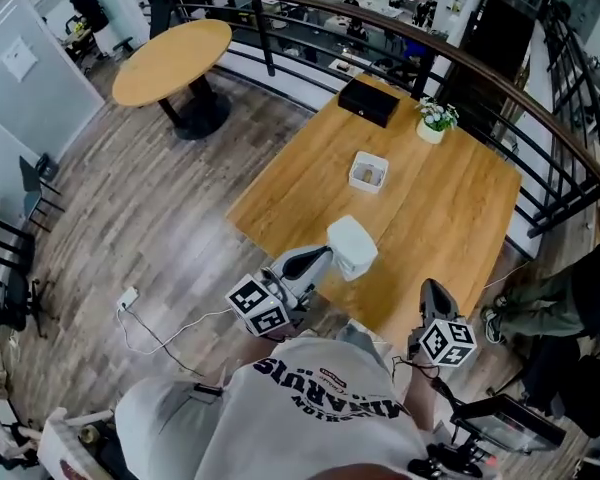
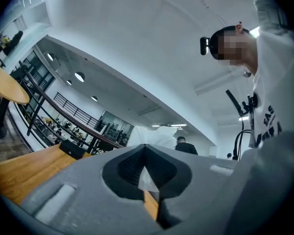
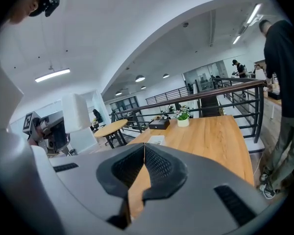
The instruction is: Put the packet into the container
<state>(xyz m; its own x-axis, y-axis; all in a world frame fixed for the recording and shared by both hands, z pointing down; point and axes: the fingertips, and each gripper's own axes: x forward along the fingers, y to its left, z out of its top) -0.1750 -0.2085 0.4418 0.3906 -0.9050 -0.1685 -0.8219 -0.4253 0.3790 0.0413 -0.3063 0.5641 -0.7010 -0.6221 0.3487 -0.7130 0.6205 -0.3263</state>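
Pinching the packet (image 1: 352, 247) in the left gripper (image 1: 330, 255) above the table's (image 1: 450, 198) near edge, likely for carrying to the far container (image 1: 368, 171), with the right gripper (image 1: 435, 298) at near right, fingers pressed together on nothing

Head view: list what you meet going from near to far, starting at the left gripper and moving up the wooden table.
Nearest first: left gripper → white packet in its grip → white container → black box.
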